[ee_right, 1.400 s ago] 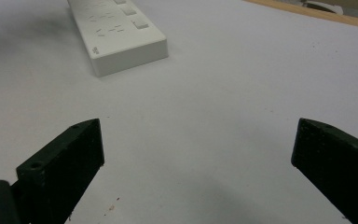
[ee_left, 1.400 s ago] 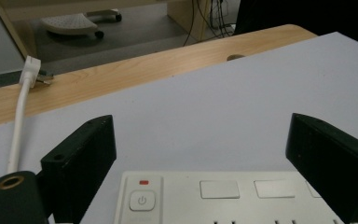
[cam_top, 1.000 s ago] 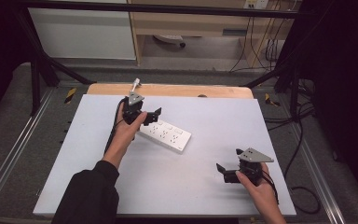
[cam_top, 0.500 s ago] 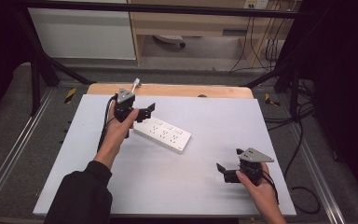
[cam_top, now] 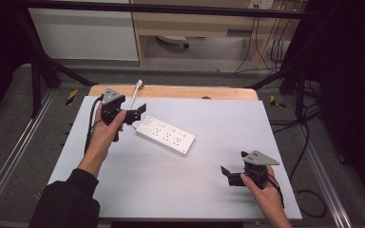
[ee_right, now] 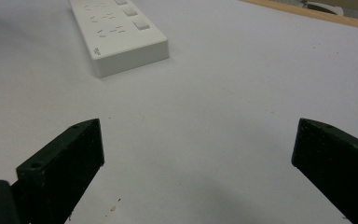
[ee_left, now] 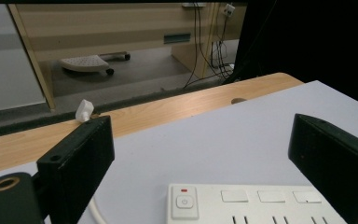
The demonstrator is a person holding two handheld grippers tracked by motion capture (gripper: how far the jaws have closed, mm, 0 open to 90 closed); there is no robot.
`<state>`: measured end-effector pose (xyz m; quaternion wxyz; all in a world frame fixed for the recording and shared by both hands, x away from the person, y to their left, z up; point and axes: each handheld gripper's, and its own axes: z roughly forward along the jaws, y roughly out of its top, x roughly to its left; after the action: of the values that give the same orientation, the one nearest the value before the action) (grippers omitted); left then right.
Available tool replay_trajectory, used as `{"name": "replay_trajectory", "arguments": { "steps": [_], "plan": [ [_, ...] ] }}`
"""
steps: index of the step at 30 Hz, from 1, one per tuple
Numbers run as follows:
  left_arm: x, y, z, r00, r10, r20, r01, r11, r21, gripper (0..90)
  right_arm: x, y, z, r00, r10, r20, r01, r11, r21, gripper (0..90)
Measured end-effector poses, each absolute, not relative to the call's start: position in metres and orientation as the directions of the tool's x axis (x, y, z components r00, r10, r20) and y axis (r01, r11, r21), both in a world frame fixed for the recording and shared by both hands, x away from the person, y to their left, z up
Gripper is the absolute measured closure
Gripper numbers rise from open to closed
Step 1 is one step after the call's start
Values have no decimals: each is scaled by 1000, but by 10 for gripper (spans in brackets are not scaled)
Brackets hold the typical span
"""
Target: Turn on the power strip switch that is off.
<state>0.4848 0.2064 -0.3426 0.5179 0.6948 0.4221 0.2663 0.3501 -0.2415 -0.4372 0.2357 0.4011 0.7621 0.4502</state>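
Note:
A white power strip [cam_top: 166, 136] lies at an angle on the white table [cam_top: 228, 118], left of the middle. Its white cable runs to the far edge and ends at a plug [cam_top: 138, 84]. My left gripper [cam_top: 137, 114] hovers just left of the strip's switch end, open and empty. In the left gripper view the strip [ee_left: 256, 205] with its power button lies low between the jaws of that gripper [ee_left: 200, 137], and the plug [ee_left: 84, 110] rests on the wood. My right gripper [cam_top: 229, 175] is open near the front right. The right gripper view has the strip [ee_right: 121, 32] far ahead of the gripper [ee_right: 198, 140].
A wooden strip [cam_top: 195, 92] borders the table's far edge. Beyond it are a floor with cables [cam_top: 266, 52], a cabinet [cam_top: 85, 33] and black frame legs [cam_top: 38, 71]. Bare white tabletop lies between the strip and my right gripper.
My left gripper has drawn back to the left and slightly farther away, off the strip's switch end. The right gripper and the strip have stayed put.

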Motion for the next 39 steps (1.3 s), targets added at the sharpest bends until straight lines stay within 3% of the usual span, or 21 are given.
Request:
{"name": "replay_trajectory", "arguments": {
  "steps": [25, 39],
  "plan": [
    [421, 259, -316, 513, 858, -31, 272, -129, 954, 58, 350, -243, -436, -562, 827, -1, 393, 268, 880, 29],
    [380, 290, -333, 496, 867, -43, 283, -115, 952, 56, 349, -246, -435, -556, 831, 11, 395, 252, 883, 29]
  ]
}}
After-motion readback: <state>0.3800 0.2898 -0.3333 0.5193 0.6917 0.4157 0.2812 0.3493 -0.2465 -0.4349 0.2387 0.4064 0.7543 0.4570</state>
